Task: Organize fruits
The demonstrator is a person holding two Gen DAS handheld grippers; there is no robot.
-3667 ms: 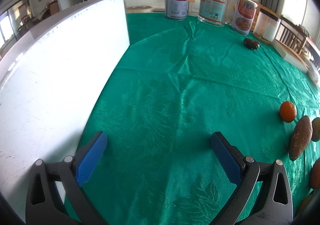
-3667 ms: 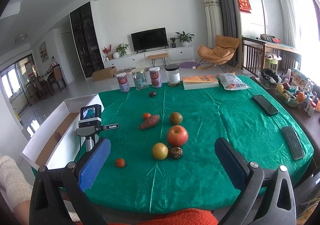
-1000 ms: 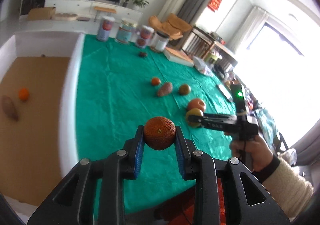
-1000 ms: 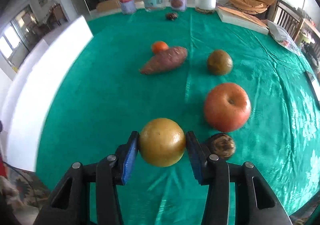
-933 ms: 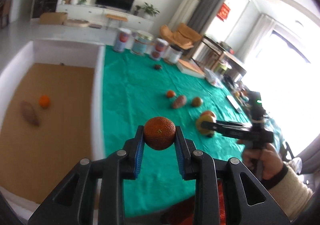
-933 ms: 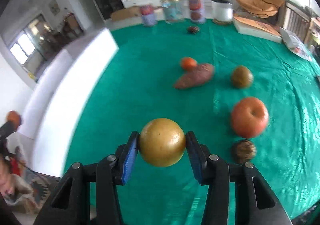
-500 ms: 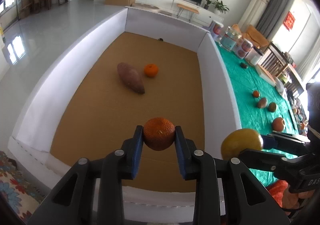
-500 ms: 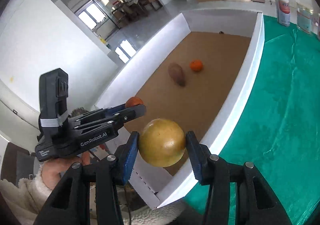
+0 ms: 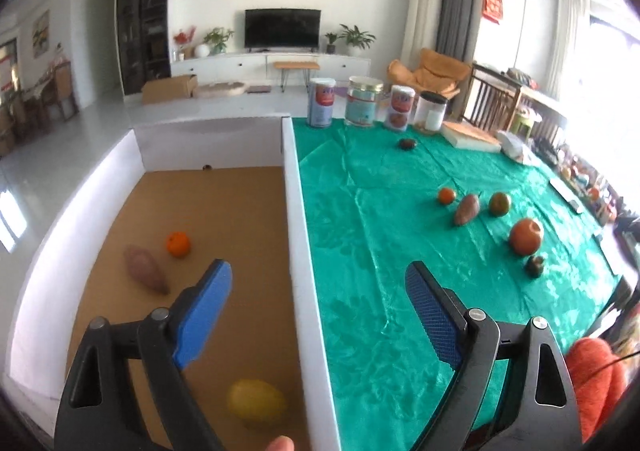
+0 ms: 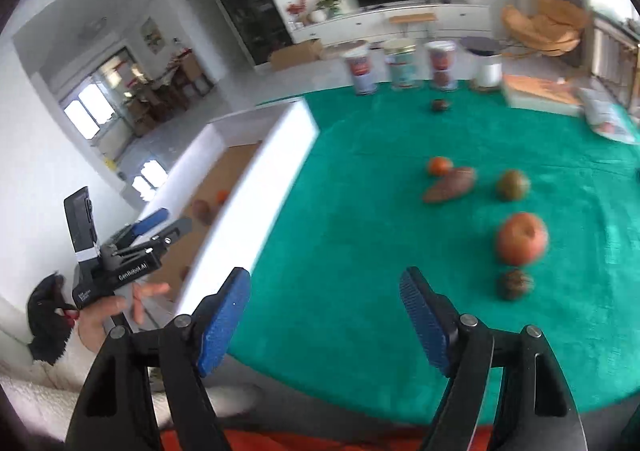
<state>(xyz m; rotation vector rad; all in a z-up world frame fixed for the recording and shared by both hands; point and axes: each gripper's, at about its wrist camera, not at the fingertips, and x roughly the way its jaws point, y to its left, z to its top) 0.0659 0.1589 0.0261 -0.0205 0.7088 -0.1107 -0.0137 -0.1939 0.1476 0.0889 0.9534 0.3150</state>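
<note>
My left gripper point(image 9: 320, 303) is open and empty above the near end of the white box wall point(image 9: 298, 243). In the brown-floored box lie a yellow fruit point(image 9: 256, 403), a sweet potato point(image 9: 146, 269) and a small orange point(image 9: 178, 243). My right gripper point(image 10: 324, 315) is open and empty over the green table's near edge. On the table lie a red apple point(image 10: 520, 238), a dark round fruit point(image 10: 515, 283), a green-brown fruit point(image 10: 513, 185), a sweet potato point(image 10: 450, 179) and a small orange point(image 10: 439, 165). The left gripper also shows in the right wrist view point(image 10: 160, 223).
Several jars and cans point(image 9: 362, 102) stand at the table's far edge, with one dark fruit point(image 9: 407, 144) in front of them. A flat box point(image 9: 470, 135) and a bag point(image 9: 516, 147) lie at the far right. A finger point(image 9: 280, 443) shows at the bottom.
Both grippers have opened and let go of their fruit. The yellow fruit now lies in the box. Both grippers have swung back toward the table.
</note>
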